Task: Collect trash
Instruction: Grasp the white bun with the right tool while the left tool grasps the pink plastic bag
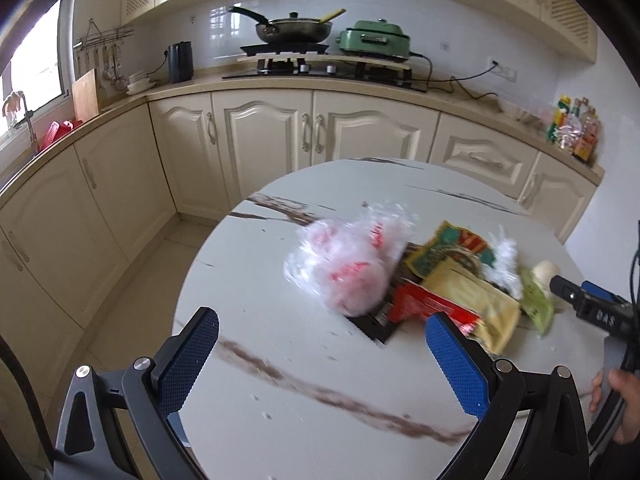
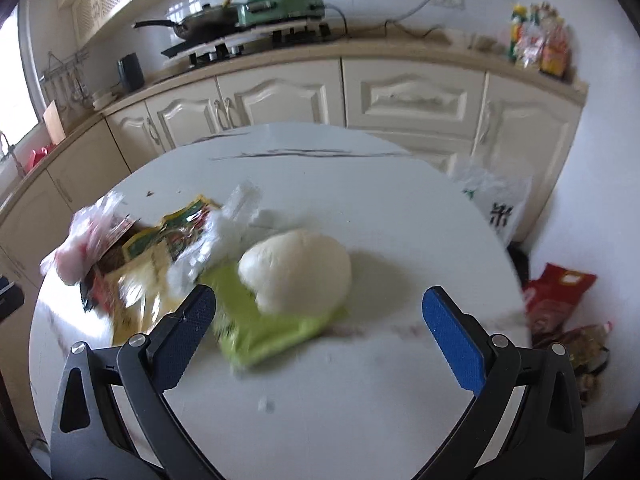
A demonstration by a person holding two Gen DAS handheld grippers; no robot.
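Both grippers are hovering over a round white marbled table (image 1: 280, 360), each with its blue-padded fingers spread wide apart and holding nothing.

The left gripper (image 1: 322, 346) is sitting over the near-left part of the table, facing a crumpled clear plastic bag with red print (image 1: 344, 268). The bag is lying toward the table's middle, resting partly on a dark packet (image 1: 374, 326) and a red wrapper (image 1: 424, 306).

Just right of that, a green-and-gold printed wrapper (image 1: 448, 250) and a yellow packet (image 1: 476, 300) are overlapping, with a wad of clear film (image 1: 506, 258) behind them.

The right gripper (image 2: 320, 322) is sitting over the table's right side, pointing at a white rounded lump (image 2: 298, 270), blurred, possibly balled tissue or plastic. The lump is lying on a light green wrapper (image 2: 272, 334), which is reaching almost to the gripper's left finger.

Beyond the table's far-right edge a white plastic bag with dark print (image 2: 500, 208) is hanging or standing; which one, I cannot tell. On the floor past the right edge a red bag (image 2: 556, 296) is lying.

The background is showing cream cabinets (image 1: 264, 136) and a worktop carrying a frying pan (image 1: 294, 28) and a green cooker (image 1: 374, 40).
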